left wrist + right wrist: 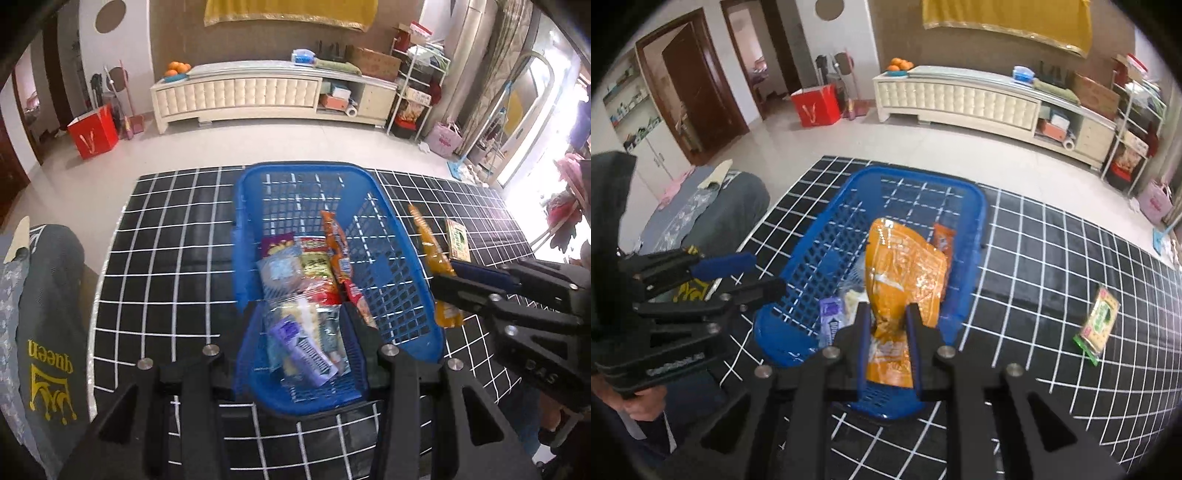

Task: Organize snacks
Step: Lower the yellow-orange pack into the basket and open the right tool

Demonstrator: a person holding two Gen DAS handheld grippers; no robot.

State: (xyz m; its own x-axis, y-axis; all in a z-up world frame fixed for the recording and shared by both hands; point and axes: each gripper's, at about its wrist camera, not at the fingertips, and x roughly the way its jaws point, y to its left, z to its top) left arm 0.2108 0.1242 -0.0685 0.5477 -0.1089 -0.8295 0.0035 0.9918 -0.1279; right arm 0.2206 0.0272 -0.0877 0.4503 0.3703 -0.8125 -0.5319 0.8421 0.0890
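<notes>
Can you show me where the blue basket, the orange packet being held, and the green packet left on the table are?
blue basket (925,177), right wrist view, far rim.
orange packet (905,269), right wrist view, middle of its face.
green packet (1099,320), right wrist view, centre of the wrapper.

- Our left gripper (301,314) is matte black; blue ribbed pads line its fingers; silver round screws behind them
- Our right gripper (888,314) matches; faint lettering marks its side

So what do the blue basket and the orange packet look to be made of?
Blue basket: looks like rigid moulded plastic, slightly glossy, with lattice-perforated walls. Orange packet: seemingly thin glossy plastic film, crinkled, with bright glare streaks.
</notes>
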